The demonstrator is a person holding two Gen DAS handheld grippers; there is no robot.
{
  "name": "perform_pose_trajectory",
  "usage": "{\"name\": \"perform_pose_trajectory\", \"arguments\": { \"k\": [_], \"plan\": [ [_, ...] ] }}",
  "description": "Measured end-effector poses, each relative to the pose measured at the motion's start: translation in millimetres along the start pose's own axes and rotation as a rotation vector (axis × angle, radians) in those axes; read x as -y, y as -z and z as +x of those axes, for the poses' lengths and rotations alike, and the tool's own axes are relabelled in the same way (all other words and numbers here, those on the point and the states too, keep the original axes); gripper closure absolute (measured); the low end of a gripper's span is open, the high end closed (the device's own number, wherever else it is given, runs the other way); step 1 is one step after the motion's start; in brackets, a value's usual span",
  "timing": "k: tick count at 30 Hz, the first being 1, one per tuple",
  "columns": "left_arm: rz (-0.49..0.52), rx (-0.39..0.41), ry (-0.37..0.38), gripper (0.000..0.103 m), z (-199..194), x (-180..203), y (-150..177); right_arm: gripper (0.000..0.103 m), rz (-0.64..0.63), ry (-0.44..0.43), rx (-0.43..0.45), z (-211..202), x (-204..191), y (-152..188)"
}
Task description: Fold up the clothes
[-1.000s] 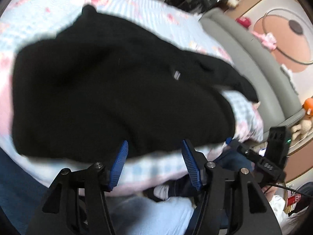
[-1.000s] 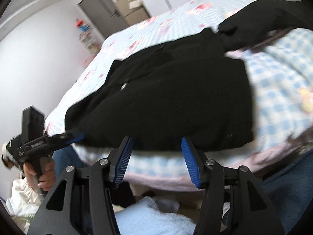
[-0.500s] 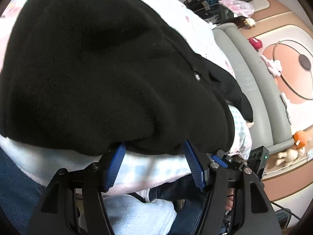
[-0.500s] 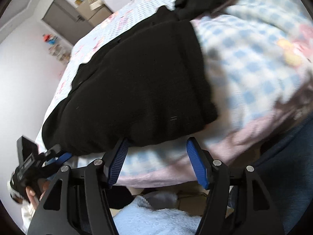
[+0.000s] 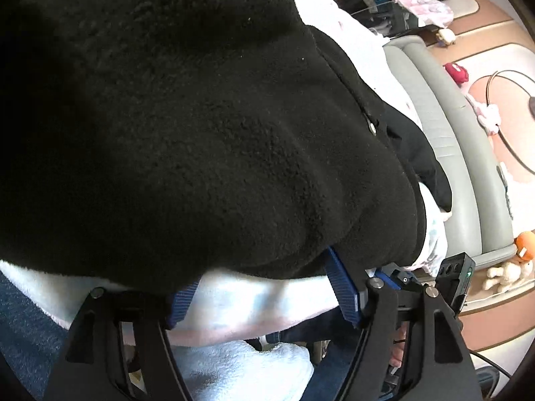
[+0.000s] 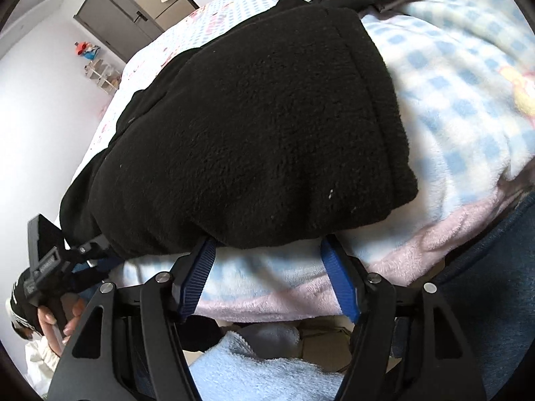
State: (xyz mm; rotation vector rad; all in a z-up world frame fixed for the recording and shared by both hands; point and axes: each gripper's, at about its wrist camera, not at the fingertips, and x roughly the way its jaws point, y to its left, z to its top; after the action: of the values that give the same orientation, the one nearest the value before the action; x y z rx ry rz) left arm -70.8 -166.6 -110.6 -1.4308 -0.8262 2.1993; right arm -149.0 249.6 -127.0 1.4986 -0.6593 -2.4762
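A bed [image 6: 468,107] covered with a blue-checked, pink-edged blanket is seen, grey cabinets standing against the far wall and a grey padded bed frame [image 5: 464,167] running down the side. Spread across the blanket lies the black fleece garment [image 6: 254,140], its near hem hanging right at the bed's edge.

And here the left hand-held gripper [image 5: 264,287] is held at that hem, its blue pads spread wide, one pad partly hidden under the fleece. The right hand-held gripper [image 6: 267,277] is brought up at the same hem further along, spread just as wide, nothing pinched between its pads. A hand [image 6: 55,320] is glimpsed on the left tool's grip in the right wrist view.

Whether the garment has already been folded once cannot be told; only a thick, rounded near edge is shown.

Now the risks. Blanket could be caught along with fleece, because the plush pile sits directly beneath the hem and the pads are set low. Only the top layer might be nipped if the edge is doubled, so that the layers would be peeled apart on lifting. An uneven grasp by the two tools would leave the fold skewed. The thick fleece could also be let slip from a shallow bite.
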Motion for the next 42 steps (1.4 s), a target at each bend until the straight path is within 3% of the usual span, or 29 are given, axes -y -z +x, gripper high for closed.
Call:
{"name": "perform_pose_trajectory", "arguments": {
  "k": [8, 13, 18, 19, 22, 25, 30, 33, 36, 42],
  "plan": [
    [0.003, 0.056, 0.005, 0.031, -4, 3, -4, 0.031, -0.004, 0.023, 0.019, 5, -3, -1],
    [0.054, 0.124, 0.031, 0.033, -18, 15, -5, 0.034, -0.023, 0.013, 0.090, -10, -7, -5],
    [0.006, 0.109, 0.060, 0.033, -16, 5, -10, 0.033, -0.013, -0.020, 0.099, -13, -7, -7],
    [0.009, 0.120, 0.065, 0.033, -20, 4, -11, 0.037, 0.000, -0.032, 0.116, -18, -4, -6],
    [0.017, 0.156, 0.080, 0.036, -33, 4, -14, 0.037, 0.018, -0.082, 0.175, -34, -2, -6],
    [-0.061, 0.165, 0.160, 0.034, -42, -13, -17, 0.035, 0.027, -0.112, 0.190, -41, 0, -7],
    [-0.120, 0.155, 0.122, 0.031, -43, -26, -4, 0.031, 0.210, -0.240, 0.136, -28, 29, -14],
    [-0.180, 0.182, 0.194, 0.026, -49, -35, -11, 0.031, 0.342, -0.295, 0.155, -33, 50, -17],
    [-0.229, 0.187, 0.237, 0.017, -39, -35, -14, 0.022, 0.284, -0.231, 0.181, -34, 44, -20],
    [-0.213, 0.108, 0.128, 0.015, 6, -27, -43, 0.007, 0.150, -0.187, 0.128, 1, 15, -29]
  ]
}}
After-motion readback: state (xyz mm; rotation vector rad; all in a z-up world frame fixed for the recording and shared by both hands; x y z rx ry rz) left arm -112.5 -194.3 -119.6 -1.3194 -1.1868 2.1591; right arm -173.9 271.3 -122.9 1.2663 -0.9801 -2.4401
